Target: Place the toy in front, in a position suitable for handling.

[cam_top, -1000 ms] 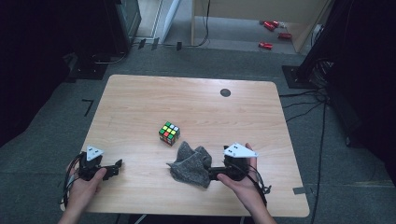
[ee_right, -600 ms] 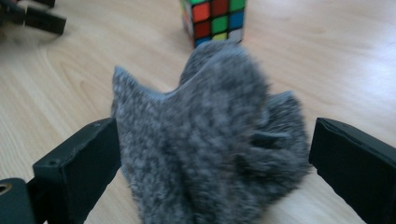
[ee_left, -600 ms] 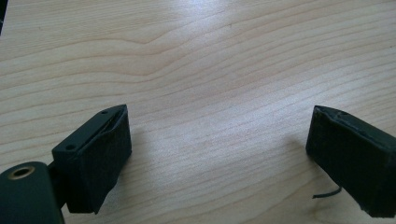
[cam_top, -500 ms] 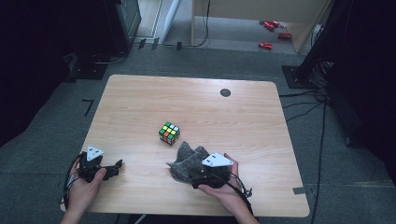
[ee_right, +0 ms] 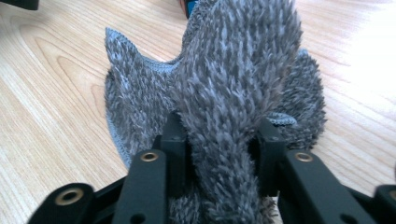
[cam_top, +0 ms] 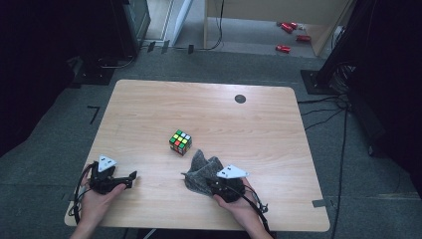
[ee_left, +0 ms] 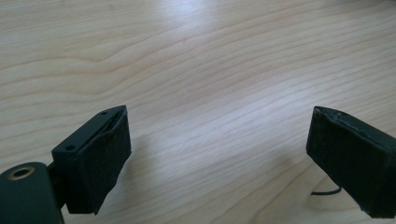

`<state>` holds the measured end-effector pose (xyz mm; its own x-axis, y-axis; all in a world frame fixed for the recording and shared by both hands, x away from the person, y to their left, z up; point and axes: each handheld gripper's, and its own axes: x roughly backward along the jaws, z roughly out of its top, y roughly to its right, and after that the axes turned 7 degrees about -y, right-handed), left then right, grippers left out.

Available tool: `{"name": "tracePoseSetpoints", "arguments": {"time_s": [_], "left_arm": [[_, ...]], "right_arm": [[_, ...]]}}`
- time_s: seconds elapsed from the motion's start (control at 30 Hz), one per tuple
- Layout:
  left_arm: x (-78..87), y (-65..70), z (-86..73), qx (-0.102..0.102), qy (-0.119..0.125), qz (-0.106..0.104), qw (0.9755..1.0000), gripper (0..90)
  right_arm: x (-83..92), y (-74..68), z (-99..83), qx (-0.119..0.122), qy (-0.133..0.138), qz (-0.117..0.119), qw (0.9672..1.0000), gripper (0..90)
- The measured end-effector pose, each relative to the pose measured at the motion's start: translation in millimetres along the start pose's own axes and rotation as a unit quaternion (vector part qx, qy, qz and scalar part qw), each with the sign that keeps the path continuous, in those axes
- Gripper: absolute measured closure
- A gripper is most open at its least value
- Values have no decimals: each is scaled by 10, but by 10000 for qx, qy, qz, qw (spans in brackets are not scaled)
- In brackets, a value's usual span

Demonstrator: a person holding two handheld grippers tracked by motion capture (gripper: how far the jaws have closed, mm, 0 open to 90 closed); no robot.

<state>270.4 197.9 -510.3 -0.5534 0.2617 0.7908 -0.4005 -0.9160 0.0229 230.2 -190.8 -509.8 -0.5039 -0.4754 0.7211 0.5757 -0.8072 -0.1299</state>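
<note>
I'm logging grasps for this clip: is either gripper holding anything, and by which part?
The right gripper, its jaws just closing, pinches a raised fold of the grey cloth at its near side. The left gripper is open, holding nothing.

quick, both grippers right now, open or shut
left gripper: open, nothing between its jaws.
right gripper: jaws just closing, pinched on the grey cloth.
</note>
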Motion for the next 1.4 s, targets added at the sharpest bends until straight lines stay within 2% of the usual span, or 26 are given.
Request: {"name": "tracePoseSetpoints", "arguments": {"time_s": [0.13, 0.17, 0.23, 0.37, 0.5, 0.73, 0.87, 0.93, 1.07, 1.4], "left_arm": [[-27, 68, 70, -101, 14, -78, 9999, 75], [-38, 127, 131, -157, 59, -169, 9997, 75], [-41, 167, 171, -214, 95, -201, 9995, 75], [-62, 315, 308, -408, 161, -328, 9985, 75], [-93, 384, 399, -477, 188, -375, 9980, 75], [-160, 472, 510, -526, 231, -432, 9974, 75], [-202, 541, 563, -541, 249, -493, 9970, 76], [-233, 600, 601, -551, 269, -571, 9965, 76], [-292, 699, 665, -624, 268, -623, 9957, 76], [-464, 921, 801, -626, 250, -747, 9949, 76]], "right_arm": [[38, 17, -2, 44, 70, -6, 10000, 699], [81, 32, 8, 64, 127, -8, 9999, 710], [97, 38, 12, 61, 153, -11, 9999, 711], [205, 123, 44, -52, 336, -85, 9994, 715], [307, 218, 58, -169, 476, -184, 9986, 715], [437, 365, 55, -350, 632, -309, 9969, 715], [508, 459, 44, -454, 717, -435, 9954, 713], [544, 528, 37, -570, 766, -574, 9938, 713], [556, 611, 22, -683, 766, -637, 9927, 713], [573, 719, -11, -773, 762, -724, 9914, 712]]}}
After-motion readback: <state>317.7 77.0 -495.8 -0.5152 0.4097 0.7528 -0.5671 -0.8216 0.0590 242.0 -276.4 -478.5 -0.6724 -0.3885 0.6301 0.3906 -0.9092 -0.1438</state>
